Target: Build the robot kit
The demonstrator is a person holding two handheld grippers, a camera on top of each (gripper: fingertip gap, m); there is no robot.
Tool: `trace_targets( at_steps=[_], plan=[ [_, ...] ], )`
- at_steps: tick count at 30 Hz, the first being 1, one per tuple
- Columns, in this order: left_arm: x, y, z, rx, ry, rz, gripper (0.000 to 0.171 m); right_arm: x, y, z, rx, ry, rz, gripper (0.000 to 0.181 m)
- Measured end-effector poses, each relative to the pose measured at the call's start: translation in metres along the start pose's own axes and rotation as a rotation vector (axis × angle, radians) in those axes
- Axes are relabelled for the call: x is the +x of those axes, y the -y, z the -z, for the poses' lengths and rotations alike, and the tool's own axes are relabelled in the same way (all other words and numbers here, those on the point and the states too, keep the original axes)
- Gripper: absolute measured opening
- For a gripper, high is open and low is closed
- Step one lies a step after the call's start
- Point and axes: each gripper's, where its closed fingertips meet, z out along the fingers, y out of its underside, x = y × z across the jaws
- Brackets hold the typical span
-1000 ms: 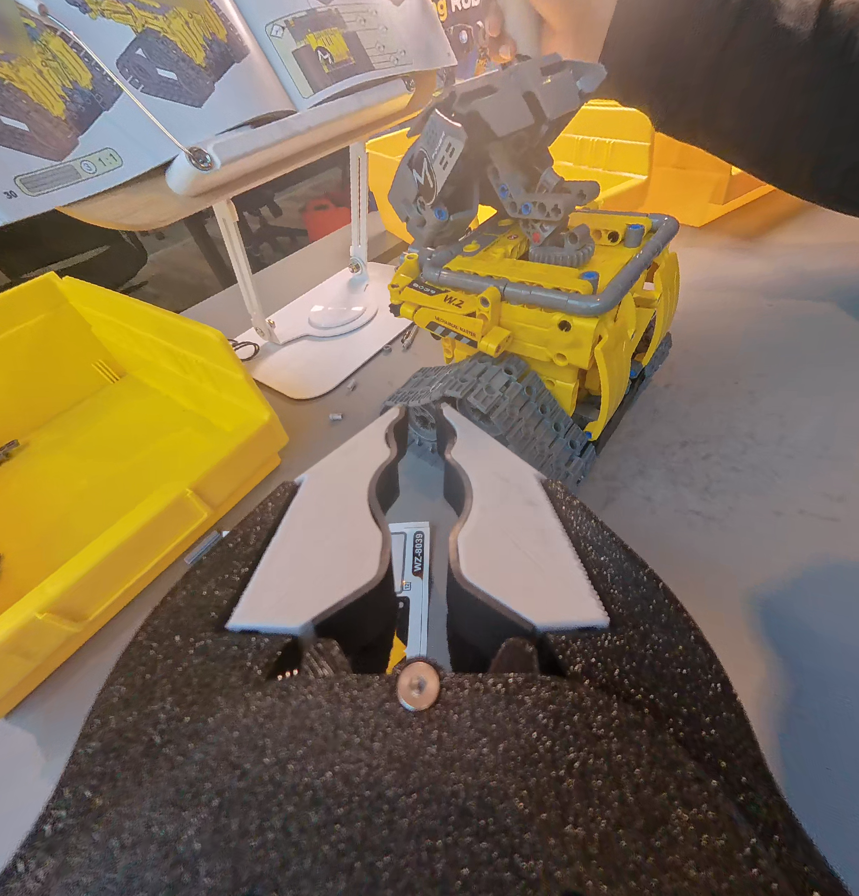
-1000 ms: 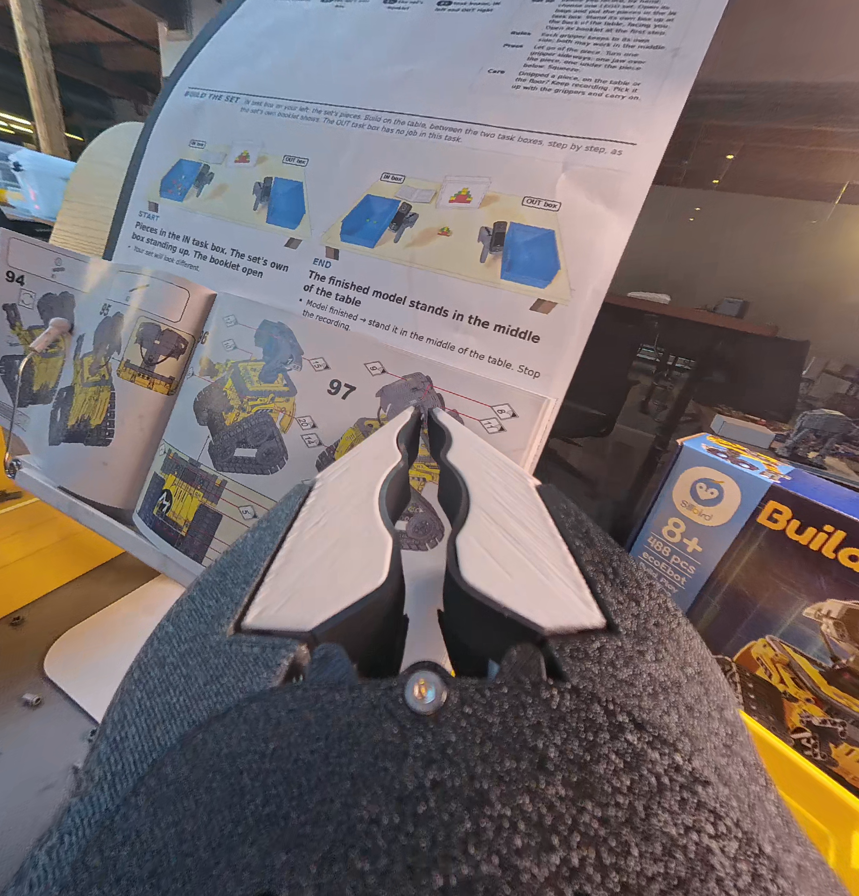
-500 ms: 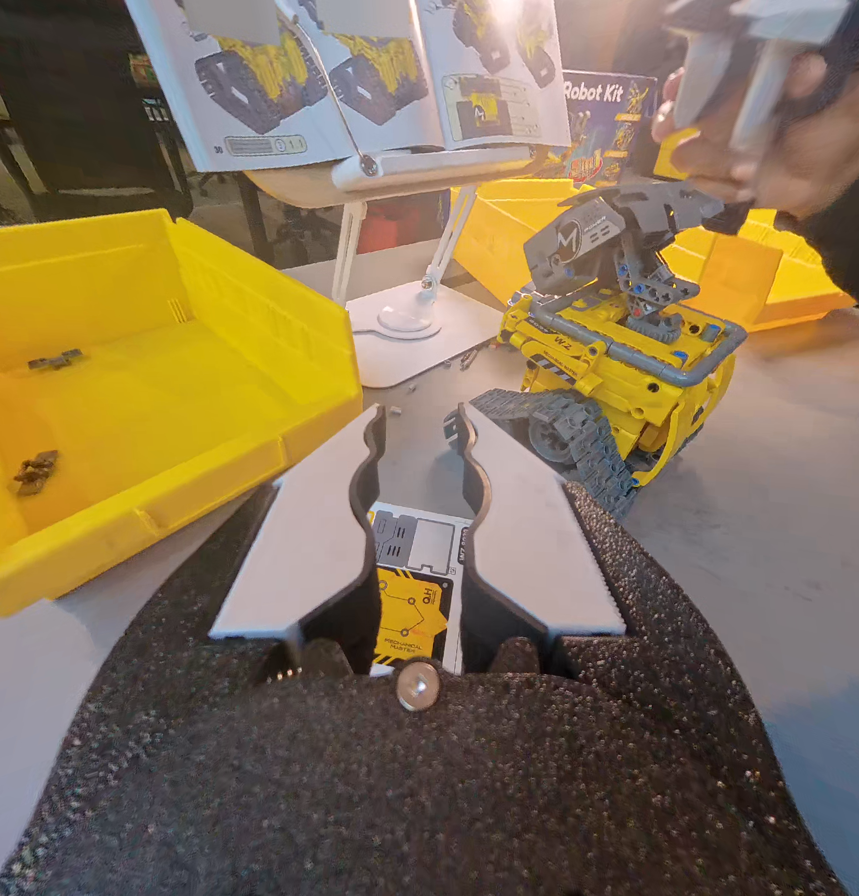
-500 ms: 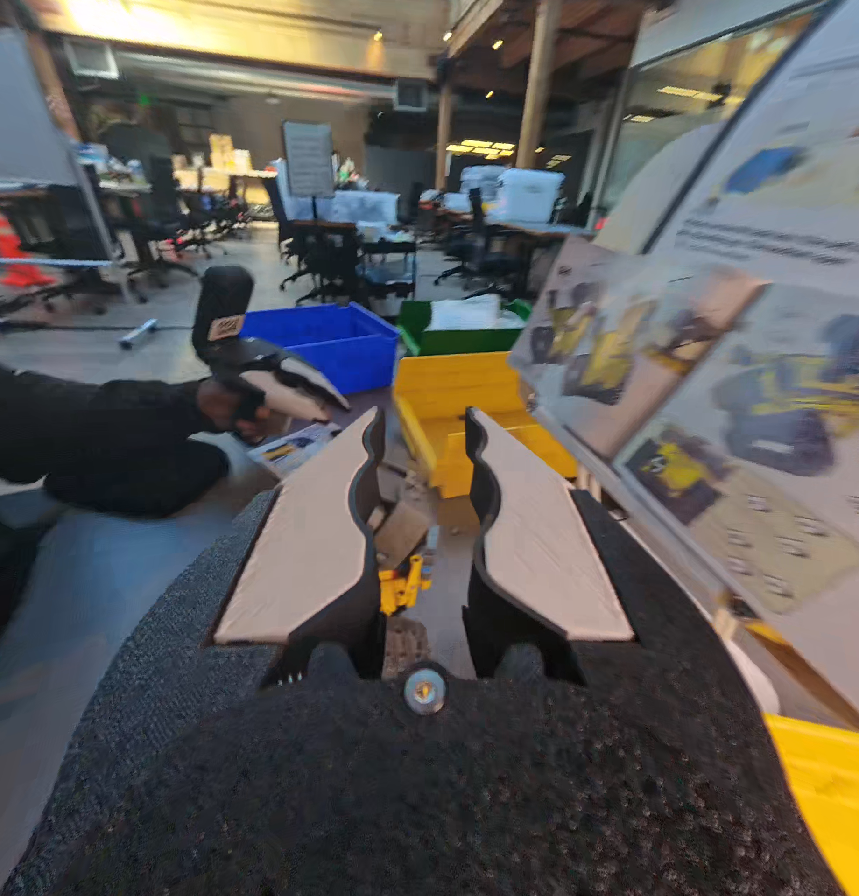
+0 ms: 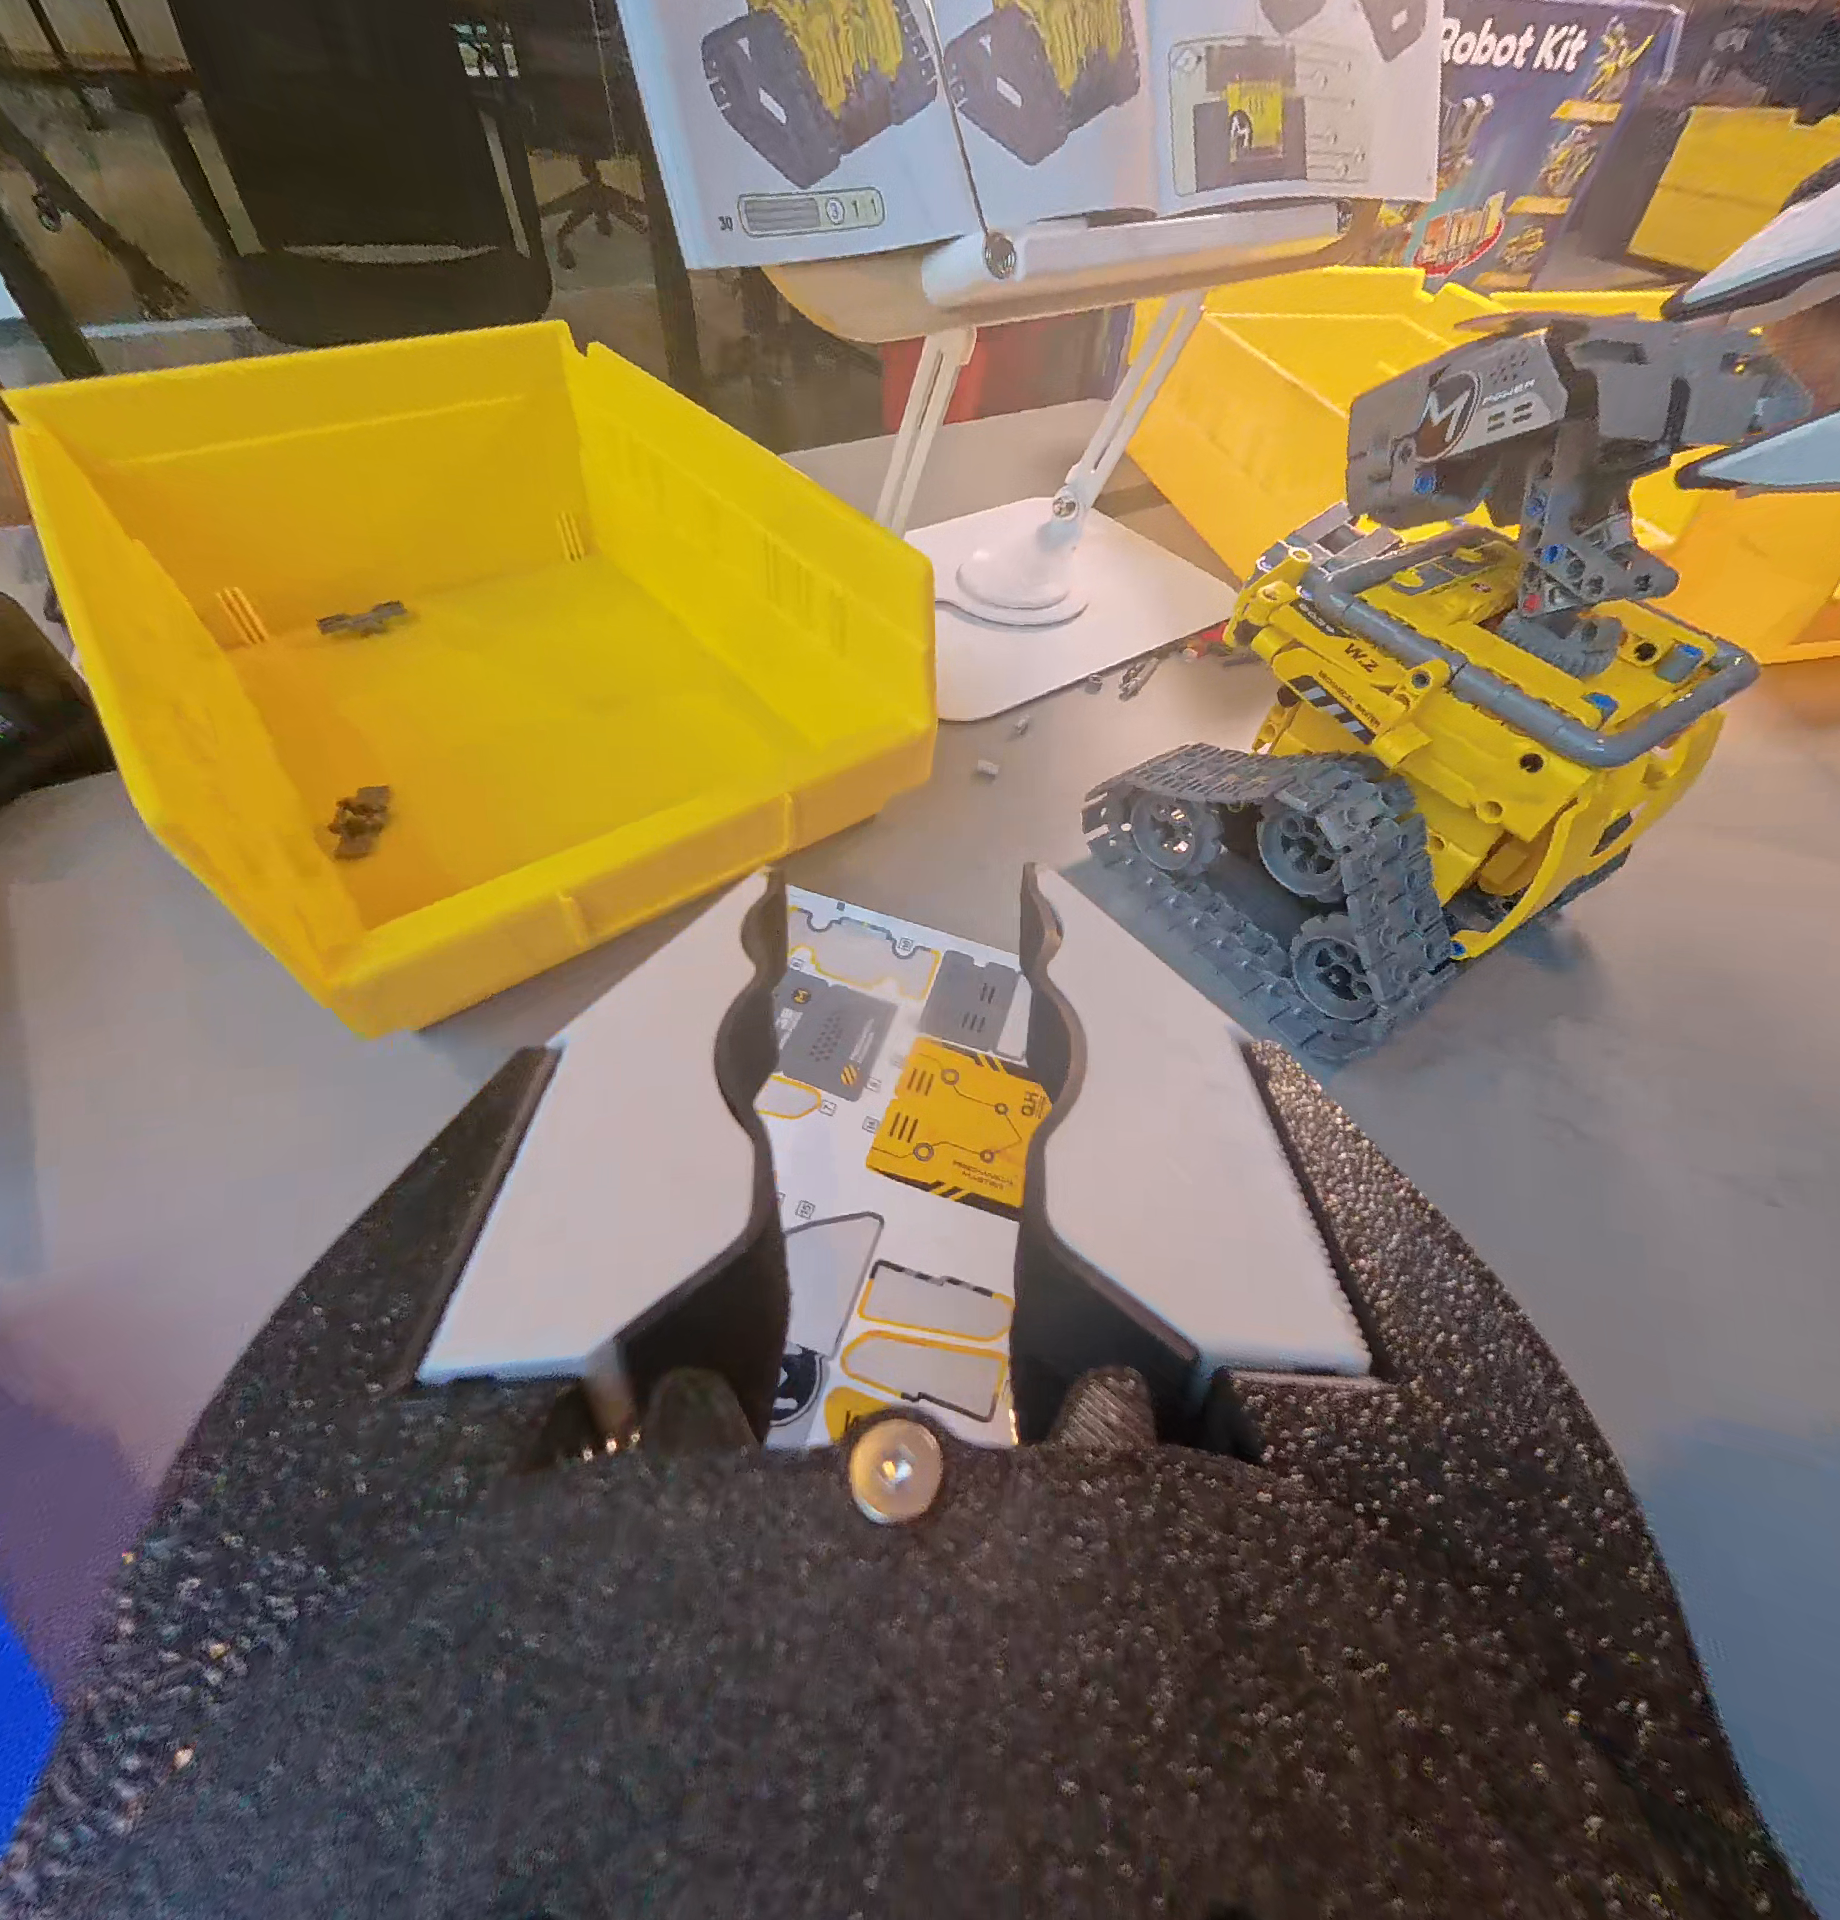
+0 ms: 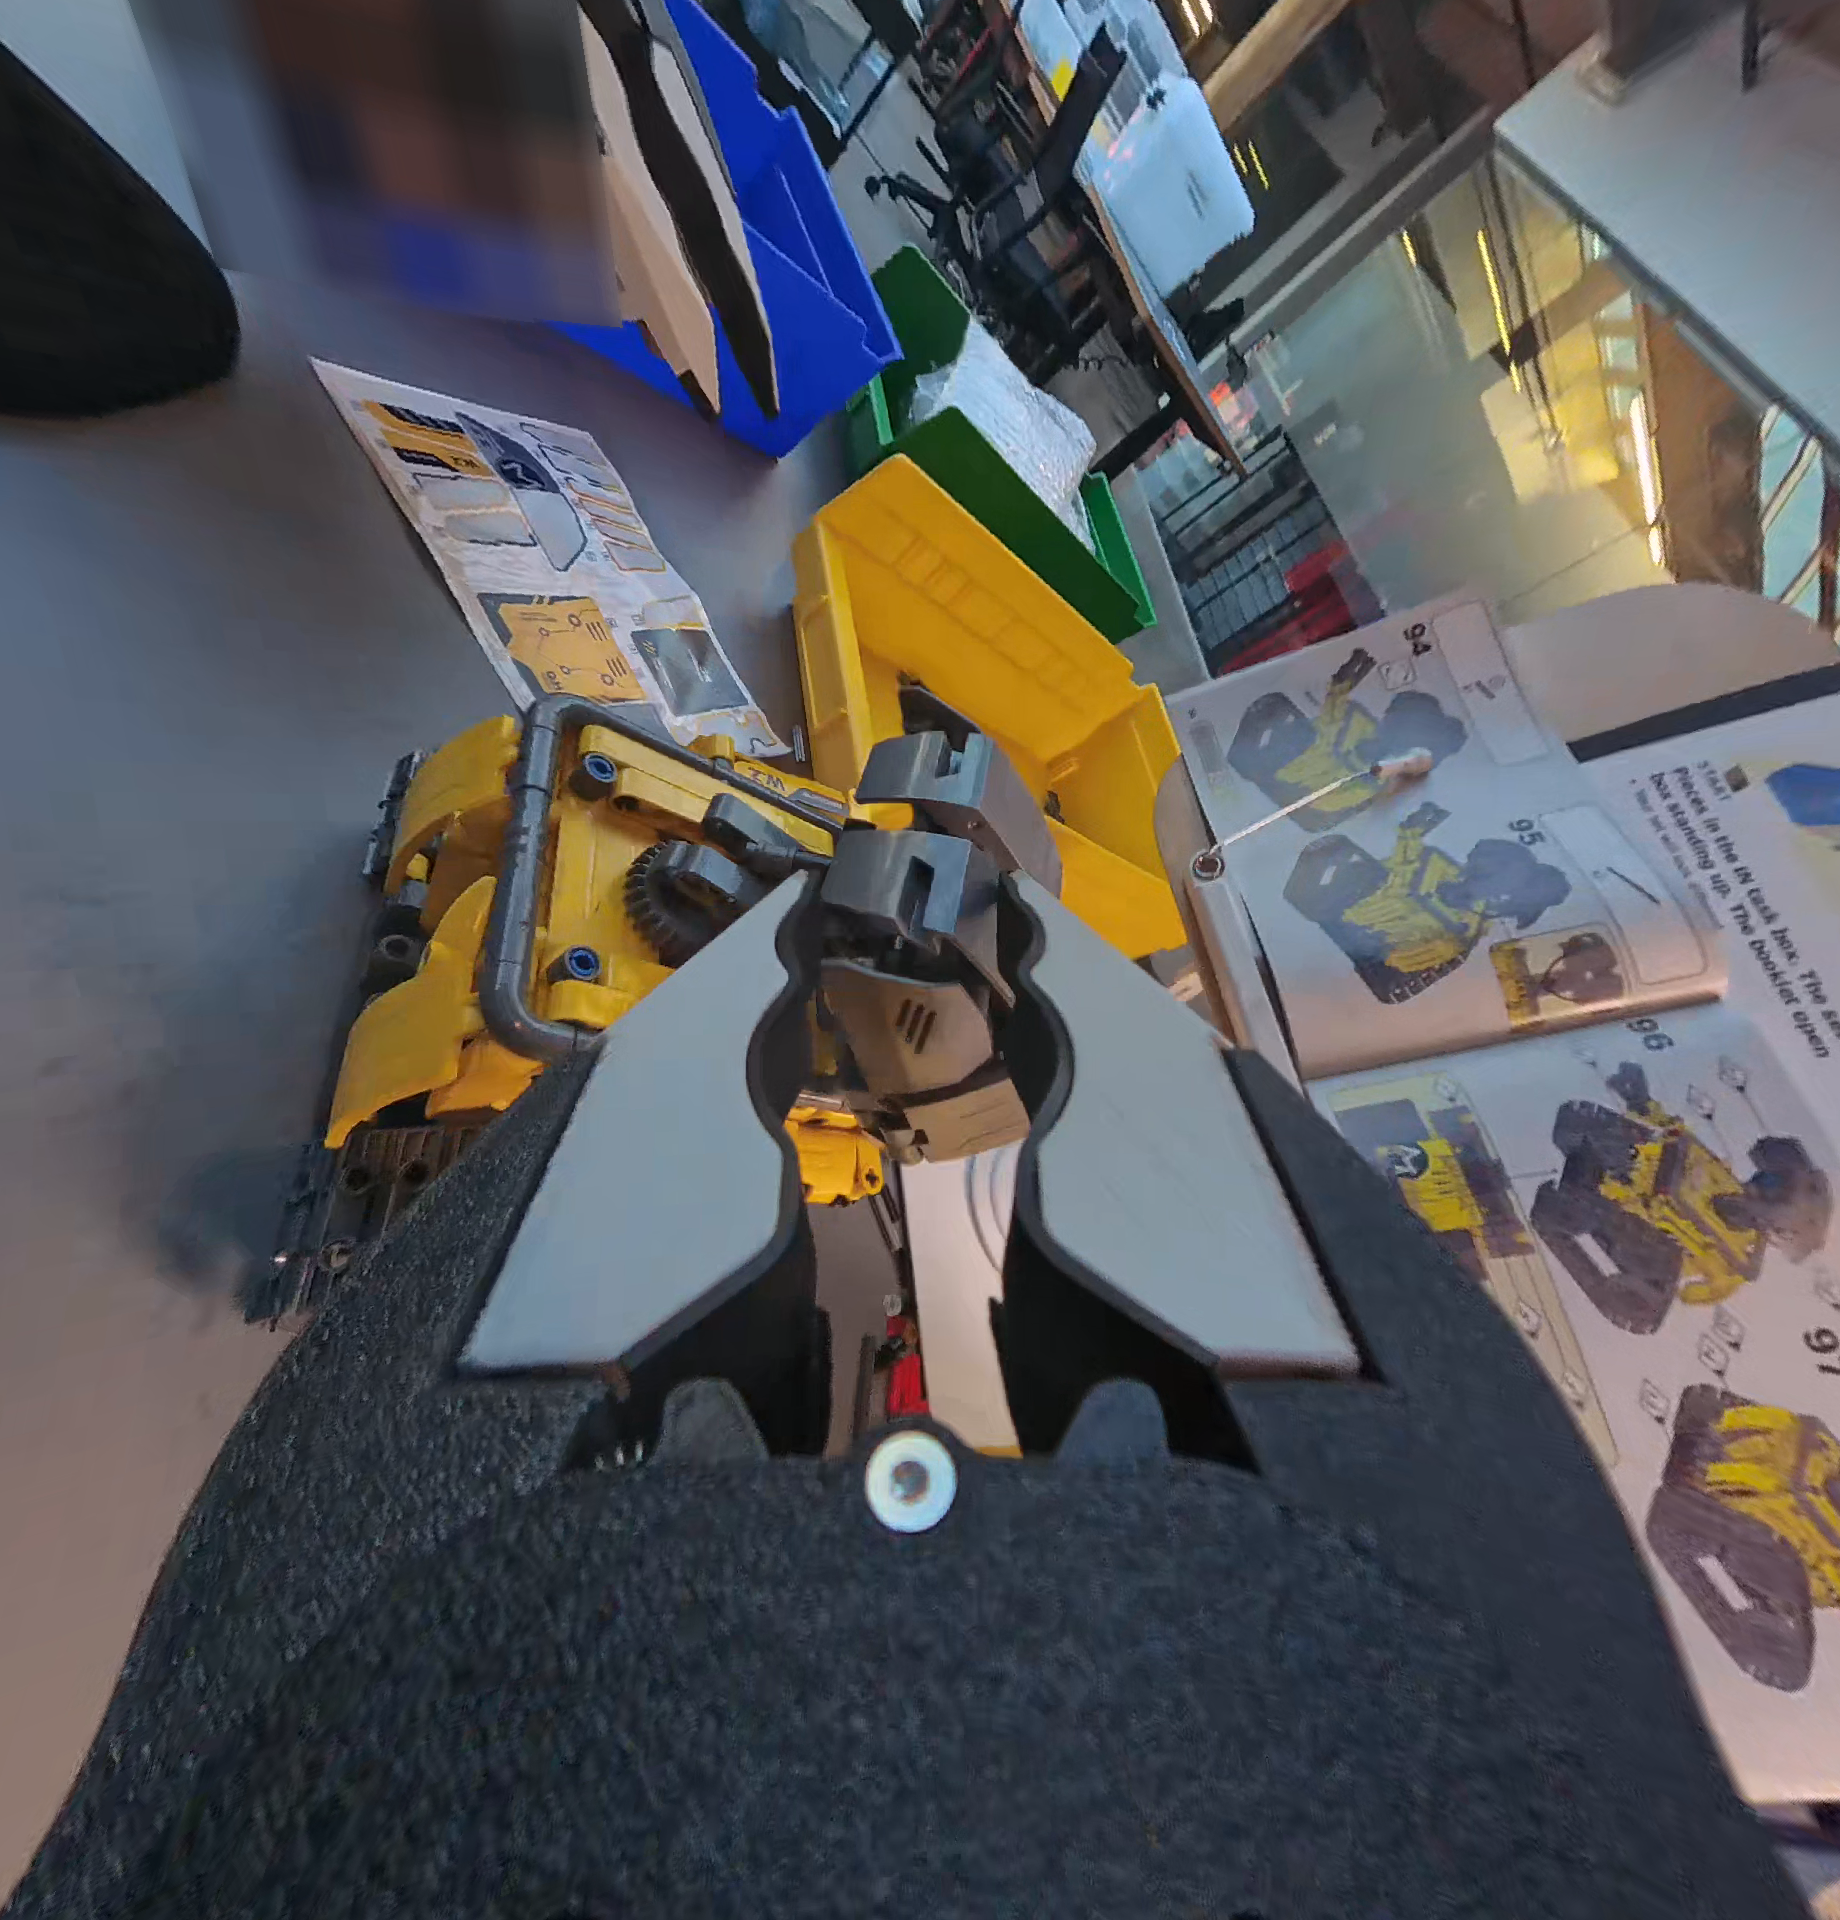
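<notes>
We see a yellow and grey tracked robot model (image 5: pixel 1415 748) standing on the grey table (image 5: pixel 1622 1195), with the yellow bin (image 5: pixel 459 665) to one side of it and the white book stand (image 5: pixel 1041 582) behind. In our right wrist view the right gripper (image 6: pixel 900 899) has its jaws parted around the model's grey head (image 6: pixel 921 935), one finger on each side; whether the pads actually press on it we cannot tell. The left wrist view shows the same head (image 5: pixel 1498 426) from the front, with the right gripper's light finger tips (image 5: pixel 1789 457) at its far side.

The left gripper (image 5: pixel 900 914) hangs open and empty over a sticker sheet (image 5: pixel 895 1091) lying flat on the table, just beside the model's tracks. Only the right wrist view shows the sheet's whole length (image 6: pixel 542 551), along with a blue bin (image 6: pixel 802 301) and a green bin (image 6: pixel 999 457) beyond it.

Only the left wrist view looks into the yellow bin: two small dark pieces (image 5: pixel 360 821) lie on its floor. Tiny loose parts (image 5: pixel 1124 681) are scattered by the stand's base. The instruction booklet (image 6: pixel 1467 831) lies open on the stand.
</notes>
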Motion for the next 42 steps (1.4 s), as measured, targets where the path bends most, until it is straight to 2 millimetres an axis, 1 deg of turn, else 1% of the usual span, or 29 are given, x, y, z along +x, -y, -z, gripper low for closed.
trace_targets(
  at_steps=[2, 4, 7, 10, 12, 14, 16, 18, 19, 21, 22, 24, 26, 28, 29, 30, 31, 32, 34, 37, 38, 40, 41, 42],
  plan=[
    [0.004, -0.007, -0.002, -0.011, -0.02, 0.008, 0.044, -0.006, 0.007, 0.006, 0.045, -0.004, 0.067, 0.032],
    [0.017, -0.009, -0.007, -0.007, -0.092, 0.031, 0.042, -0.012, 0.014, 0.01, 0.087, -0.019, 0.138, 0.031],
    [0.054, -0.005, -0.016, 0.0, -0.271, 0.076, 0.042, -0.024, 0.027, 0.012, 0.144, -0.014, 0.22, 0.03],
    [0.088, 0.004, -0.023, 0.003, -0.405, 0.053, 0.044, -0.041, 0.041, 0.011, 0.179, 0.015, 0.317, 0.027],
    [0.108, 0.011, -0.025, 0.01, -0.474, 0.028, 0.045, -0.046, 0.043, 0.013, 0.173, 0.025, 0.347, 0.027],
    [0.127, 0.016, -0.026, 0.024, -0.539, 0.014, 0.044, -0.057, 0.044, 0.019, 0.185, 0.087, 0.334, 0.001],
    [0.144, 0.021, -0.027, 0.039, -0.592, -0.011, 0.044, -0.065, 0.042, 0.022, 0.163, 0.11, 0.319, 0.001],
    [0.155, 0.027, -0.032, 0.047, -0.61, -0.067, 0.045, -0.068, 0.034, 0.022, 0.118, 0.113, 0.29, 0.006],
    [0.159, 0.029, -0.037, 0.04, -0.605, -0.102, 0.045, -0.07, 0.033, 0.024, 0.121, 0.133, 0.245, 0.006],
    [0.162, 0.033, -0.048, 0.017, -0.585, -0.162, 0.044, -0.067, 0.032, 0.028, 0.129, 0.144, 0.105, 0.011],
    [0.163, 0.035, -0.054, 0.012, -0.578, -0.179, 0.045, -0.066, 0.03, 0.03, 0.121, 0.153, 0.031, 0.017],
    [0.161, 0.041, -0.066, 0.007, -0.566, -0.17, 0.043, -0.071, 0.026, 0.033, 0.101, 0.169, -0.07, 0.02],
    [0.16, 0.051, -0.075, 0.015, -0.59, -0.09, 0.043, -0.076, 0.013, 0.03, 0.035, 0.142, -0.076, 0.022],
    [0.159, 0.062, -0.085, 0.013, -0.62, 0.042, 0.042, -0.081, -0.002, 0.024, -0.047, 0.108, -0.051, 0.025],
    [0.16, 0.065, -0.09, 0.0, -0.644, 0.114, 0.042, -0.082, -0.006, 0.022, -0.062, 0.09, -0.062, 0.023],
    [0.163, 0.069, -0.092, -0.008, -0.678, 0.184, 0.041, -0.082, -0.005, 0.021, -0.051, 0.077, -0.089, 0.02],
    [0.165, 0.073, -0.092, 0.0, -0.704, 0.24, 0.037, -0.081, -0.006, 0.02, -0.054, 0.059, -0.098, 0.02],
    [0.166, 0.076, -0.092, 0.013, -0.709, 0.264, 0.03, -0.08, -0.007, 0.02, -0.055, 0.046, -0.088, 0.02],
    [0.167, 0.076, -0.087, 0.037, -0.687, 0.217, 0.024, -0.08, -0.007, 0.021, -0.062, 0.026, -0.057, 0.019],
    [0.172, 0.071, -0.066, 0.092, -0.648, 0.076, 0.019, -0.081, -0.008, 0.023, -0.074, 0.02, -0.039, 0.019],
    [0.172, 0.066, -0.058, 0.106, -0.626, 0.032, 0.009, -0.081, -0.008, 0.025, -0.074, 0.023, -0.044, 0.019],
    [0.18, 0.056, -0.041, 0.129, -0.634, -0.017, 0.011, -0.08, -0.01, 0.028, -0.08, 0.016, -0.067, 0.019],
    [0.187, 0.049, -0.034, 0.129, -0.646, -0.039, 0.0, -0.078, -0.012, 0.029, -0.086, 0.004, -0.08, 0.019],
    [0.194, 0.042, -0.031, 0.122, -0.643, -0.072, 0.0, -0.076, -0.014, 0.03, -0.091, -0.008, -0.087, 0.019]
  ],
)
